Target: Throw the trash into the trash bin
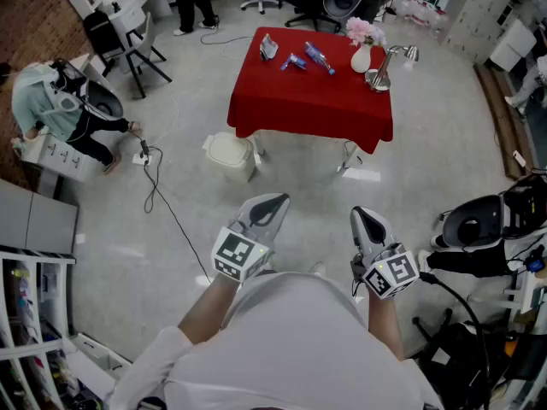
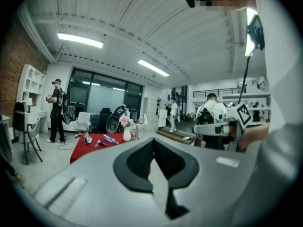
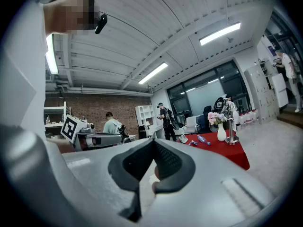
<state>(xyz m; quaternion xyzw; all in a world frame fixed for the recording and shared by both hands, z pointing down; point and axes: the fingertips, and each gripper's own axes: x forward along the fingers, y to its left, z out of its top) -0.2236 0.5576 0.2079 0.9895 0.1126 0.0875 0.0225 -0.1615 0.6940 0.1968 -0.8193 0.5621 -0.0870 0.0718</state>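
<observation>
- Grey left gripper (image 1: 266, 206): jaws together, nothing between them.
- My right gripper (image 1: 366, 222) matches, closed and empty.
- I hold both about level, side by side.

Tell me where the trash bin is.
In the head view the trash bin stands on the floor left of centre, beside the near left corner of the red-clothed table, ahead of the left gripper.
</observation>
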